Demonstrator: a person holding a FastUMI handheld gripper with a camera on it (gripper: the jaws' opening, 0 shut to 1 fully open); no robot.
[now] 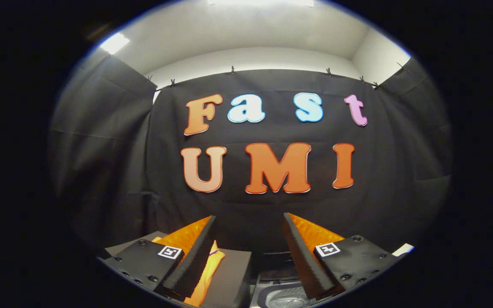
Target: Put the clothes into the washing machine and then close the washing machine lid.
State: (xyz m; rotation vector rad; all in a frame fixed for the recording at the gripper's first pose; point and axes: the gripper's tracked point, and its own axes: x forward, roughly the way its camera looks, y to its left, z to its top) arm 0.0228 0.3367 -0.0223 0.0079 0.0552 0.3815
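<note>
My gripper is open, held high and level, its two fingers spread wide with nothing between them. Below and just behind the left finger lies an orange piece of clothing on a grey-brown box. Low between the fingers I see part of the washing machine: a pale rim and the ribbed inside of its drum, so its top looks open. The lid itself is hidden from me.
The booth's black cloth wall hangs straight ahead and wraps around both sides. A white wall and a lit ceiling rise above it. A small white edge shows beyond the right finger.
</note>
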